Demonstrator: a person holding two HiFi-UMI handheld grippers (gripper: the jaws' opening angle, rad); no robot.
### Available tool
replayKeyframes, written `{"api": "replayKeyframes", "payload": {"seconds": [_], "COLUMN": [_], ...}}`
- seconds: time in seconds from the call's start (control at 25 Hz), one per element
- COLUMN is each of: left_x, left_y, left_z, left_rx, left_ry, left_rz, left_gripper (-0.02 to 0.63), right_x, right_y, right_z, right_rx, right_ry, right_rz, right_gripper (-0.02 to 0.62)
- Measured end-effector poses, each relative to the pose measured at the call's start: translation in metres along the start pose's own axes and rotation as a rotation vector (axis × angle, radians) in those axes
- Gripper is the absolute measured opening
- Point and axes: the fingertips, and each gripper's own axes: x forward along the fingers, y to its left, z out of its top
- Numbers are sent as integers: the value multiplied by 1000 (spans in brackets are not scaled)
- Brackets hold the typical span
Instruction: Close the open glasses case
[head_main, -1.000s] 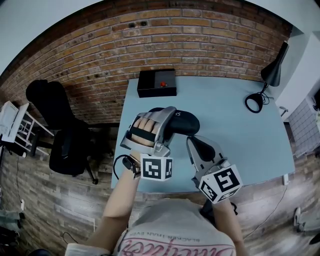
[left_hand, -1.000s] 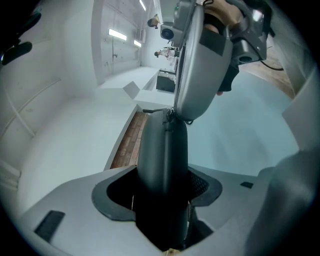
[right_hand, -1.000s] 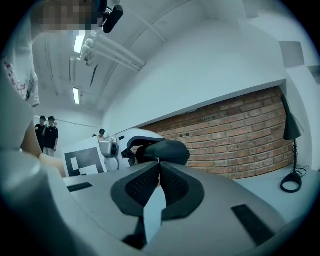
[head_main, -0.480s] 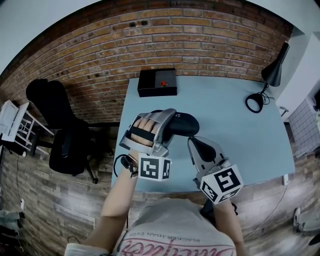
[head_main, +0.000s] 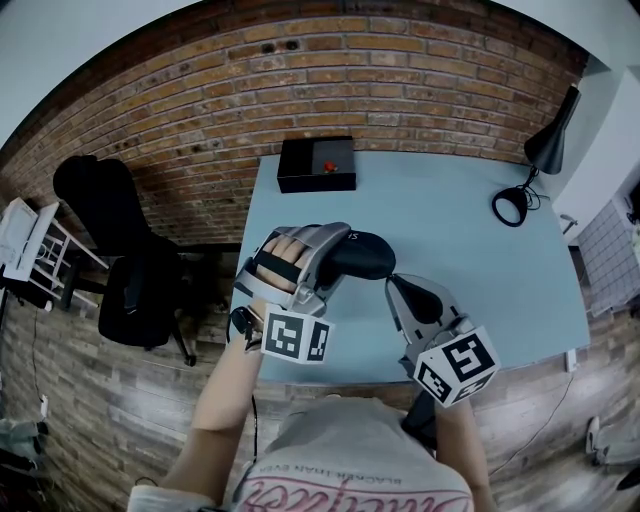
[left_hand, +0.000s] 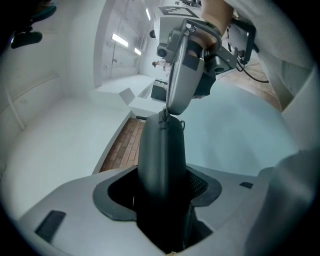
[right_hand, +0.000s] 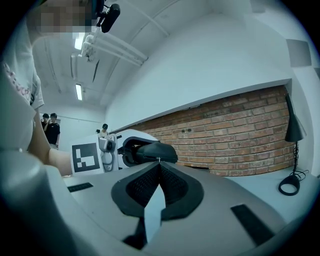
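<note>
black oblong hard-shell glasses case (head_main: 365, 255) clamped crosswise in left claw (head_main: 335, 262), over front left of pale blue worktop (head_main: 450, 220). right claw (head_main: 393, 282) closed, empty, tips at case's near end.

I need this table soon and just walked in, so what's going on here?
A person is working on a black glasses case over the blue table, with a handheld gripper in each hand. The left claw clamps the case across its body. The right claw is shut at the case's end, seemingly on its small zipper pull. The case's halves look folded together; whether it is zipped shut I cannot tell.
</note>
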Motion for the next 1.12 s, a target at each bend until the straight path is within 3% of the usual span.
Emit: {"api": "replayKeyframes", "payload": {"seconds": [0.2,0.56,0.68,0.88,1.12], "left_x": [-6,-22,-25,-15,-1], "left_y": [-2,-6,-8,-12,-25], "left_z": [4,17,20,14,15], "left_rx": [-41,-125,-188,-323,-368], "left_ry": [-51,-217,-255,-206,-139], "left_rz": [-33,-129,-160,-167,-212], "left_gripper": [267,265,264,267,295], "right_x": [-3,-8,-8,-6,3], "right_y": [-2,-11,-14,-12,-3], "right_z": [1,1,1,8,9], "right_rx": [-6,-2,20,64,3], "right_ry": [0,14,4,-45,-45], "right_rz": [-8,1,7,20,-12], "right_gripper": [18,18,18,18,18]}}
